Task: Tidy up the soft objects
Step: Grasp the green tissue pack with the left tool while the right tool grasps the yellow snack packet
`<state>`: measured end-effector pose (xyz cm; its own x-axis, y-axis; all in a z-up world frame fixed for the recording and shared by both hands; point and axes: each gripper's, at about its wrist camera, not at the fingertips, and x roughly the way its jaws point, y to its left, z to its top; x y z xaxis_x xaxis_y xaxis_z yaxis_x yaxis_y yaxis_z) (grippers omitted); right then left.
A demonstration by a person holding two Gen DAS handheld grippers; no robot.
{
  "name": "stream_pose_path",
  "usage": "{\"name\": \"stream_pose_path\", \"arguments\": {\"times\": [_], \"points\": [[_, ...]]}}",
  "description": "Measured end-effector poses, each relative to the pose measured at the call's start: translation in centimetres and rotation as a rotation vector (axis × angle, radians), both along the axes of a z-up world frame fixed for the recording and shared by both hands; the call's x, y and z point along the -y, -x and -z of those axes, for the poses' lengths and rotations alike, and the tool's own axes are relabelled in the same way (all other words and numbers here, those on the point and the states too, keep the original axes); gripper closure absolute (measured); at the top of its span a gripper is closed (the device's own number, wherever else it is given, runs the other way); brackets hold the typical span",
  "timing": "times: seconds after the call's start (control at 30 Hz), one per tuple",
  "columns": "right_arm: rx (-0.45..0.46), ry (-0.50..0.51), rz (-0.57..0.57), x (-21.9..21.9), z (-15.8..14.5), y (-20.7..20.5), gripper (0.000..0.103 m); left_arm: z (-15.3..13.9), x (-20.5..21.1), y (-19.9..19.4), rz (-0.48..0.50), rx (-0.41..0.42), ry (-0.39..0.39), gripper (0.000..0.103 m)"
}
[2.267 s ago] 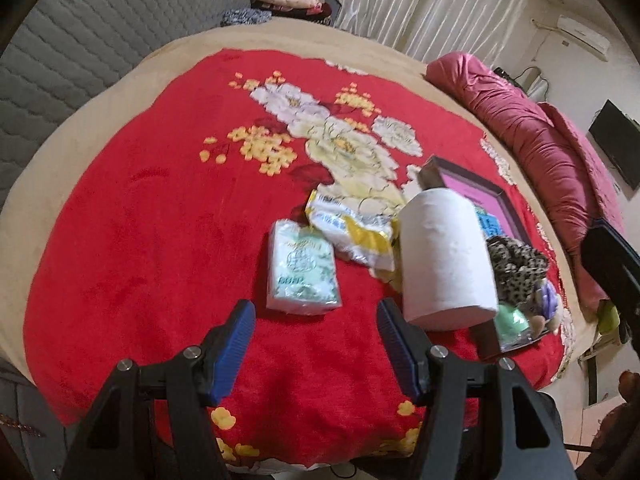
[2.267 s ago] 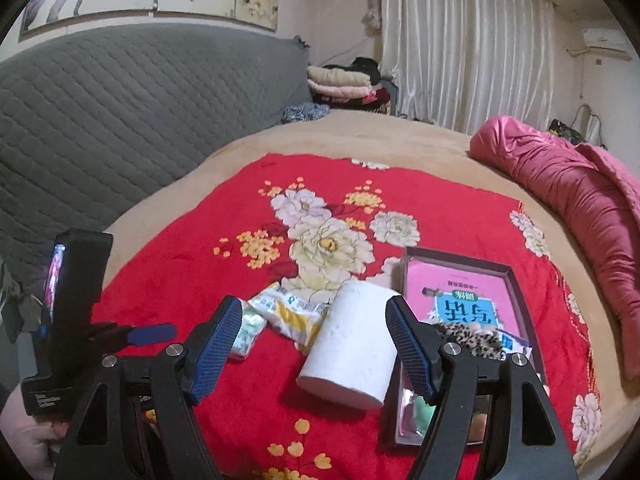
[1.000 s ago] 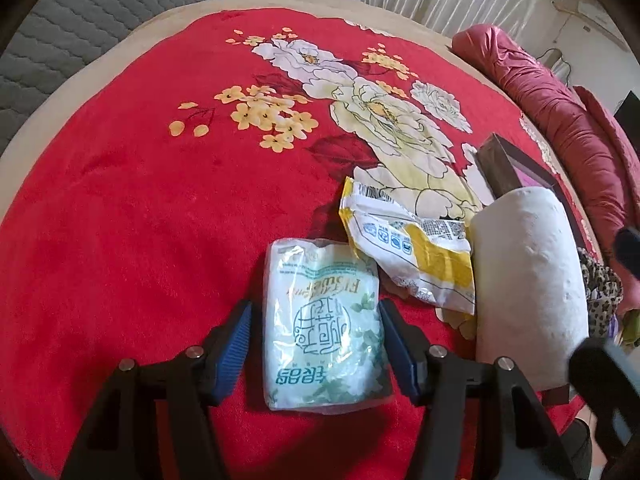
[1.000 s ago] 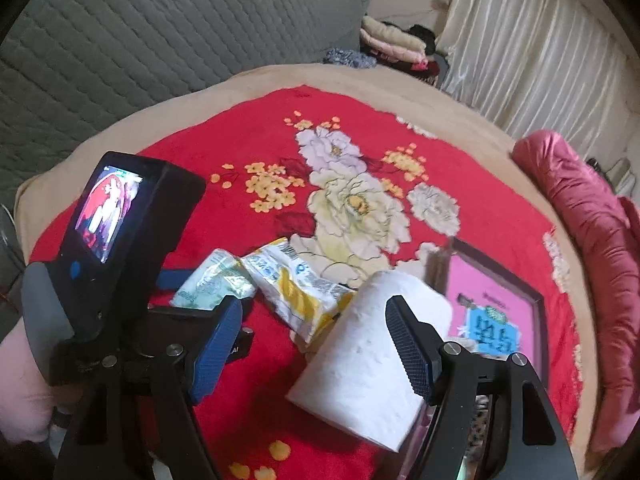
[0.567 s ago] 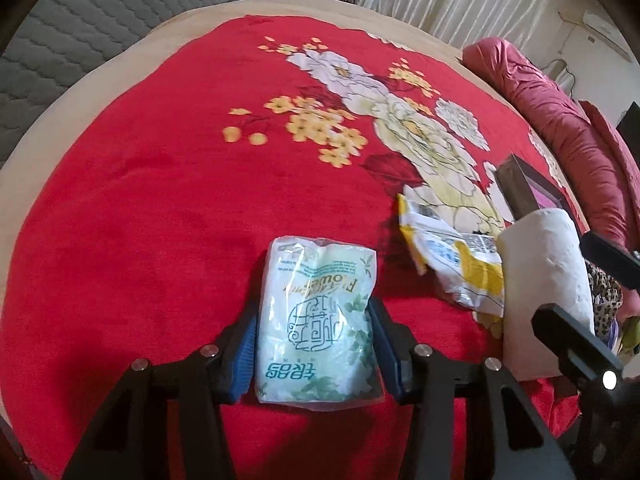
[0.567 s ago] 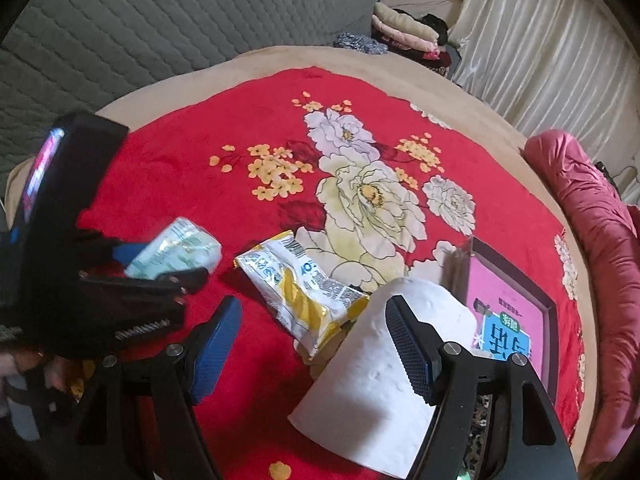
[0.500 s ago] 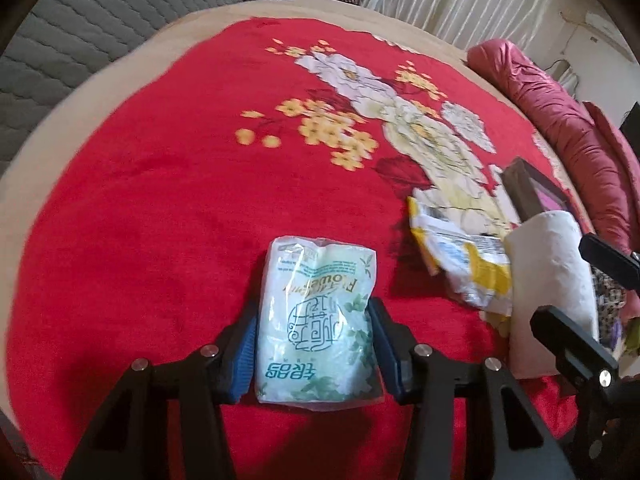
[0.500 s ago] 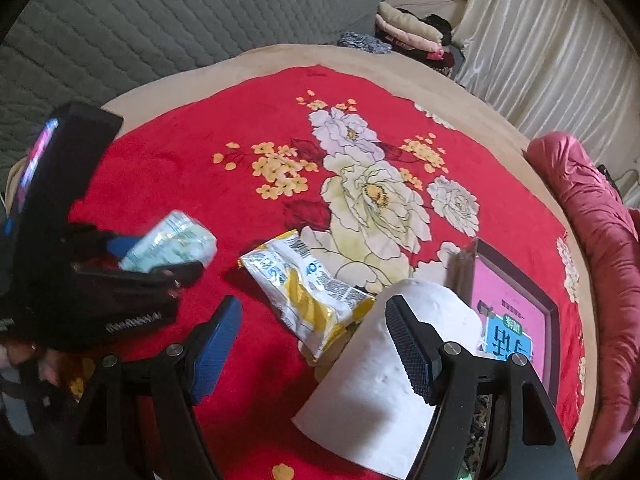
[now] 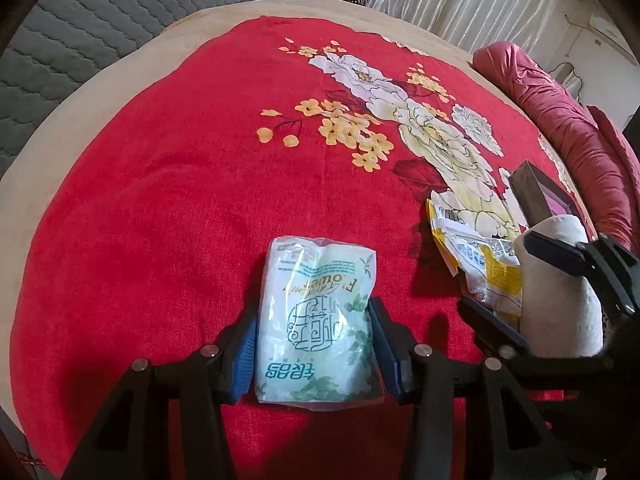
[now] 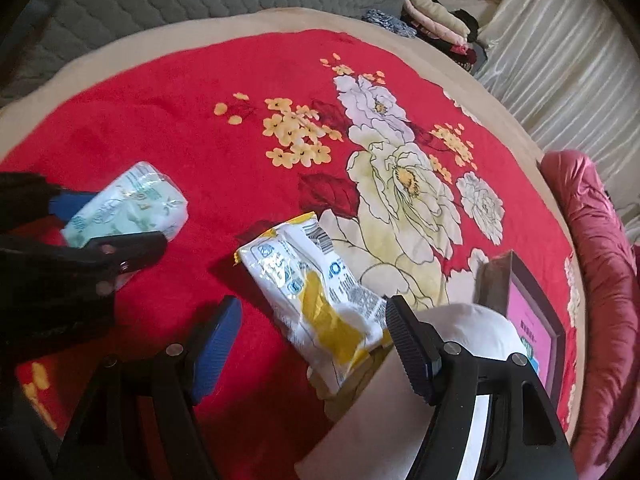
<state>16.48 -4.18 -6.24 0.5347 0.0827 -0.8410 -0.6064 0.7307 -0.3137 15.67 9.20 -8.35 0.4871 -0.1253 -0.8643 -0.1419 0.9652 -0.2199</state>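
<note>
Left claw (image 9: 314,350) pads against green tissue pack (image 9: 316,320) sides.

Bed w/ red floral blanket (image 9: 160,184) over a tan cover (image 9: 120,64). Grey quilted headboard (image 9: 80,20) behind it. Pale pleated curtains (image 10: 568,60) along far wall, daylight coming thru. Folded clothes stack (image 10: 436,20) near the corner. Rolled pink quilt (image 9: 568,128) along bed's right edge. AC unit (image 9: 606,26) high on wall, blurry.
</note>
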Motion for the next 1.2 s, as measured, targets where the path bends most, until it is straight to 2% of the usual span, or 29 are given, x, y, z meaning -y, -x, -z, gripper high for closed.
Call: {"name": "stream_pose_path", "arguments": {"times": [0.17, 0.3, 0.47, 0.5, 0.6, 0.63, 0.93, 1.2], "points": [[0.016, 0.025, 0.021, -0.4, 1.0, -1.1, 0.027, 0.1, 0.0, 0.0, -0.001, 0.001, 0.003, 0.052], [0.017, 0.003, 0.045, -0.3, 1.2, -1.8, 0.027, 0.1, 0.3, 0.0, 0.007, 0.004, -0.022, 0.052], [0.001, -0.006, 0.053, -0.4, 1.3, -2.0, 0.049, 0.1, 0.6, -0.1, 0.01, 0.007, -0.032, 0.052], [-0.003, -0.014, 0.052, -0.5, 1.3, -2.0, 0.057, 0.1, 0.6, -0.1, 0.011, 0.008, -0.033, 0.052], [0.006, -0.019, 0.054, -0.6, 1.2, -1.7, 0.063, 0.1, 0.6, -0.1, 0.011, 0.007, -0.035, 0.052], [0.006, -0.032, 0.055, -0.5, 1.0, -1.7, 0.072, 0.1, 0.6, -0.1, 0.011, 0.008, -0.035, 0.052], [-0.057, -0.217, 0.108, 1.4, -1.4, -1.5, 0.074, -0.1, 0.6, -0.1, 0.009, 0.015, -0.028, 0.052], [-0.046, -0.308, 0.098, 2.1, -4.2, 0.8, 0.074, -1.9, 1.2, 0.8, 0.015, 0.067, -0.035, 0.052]]}}
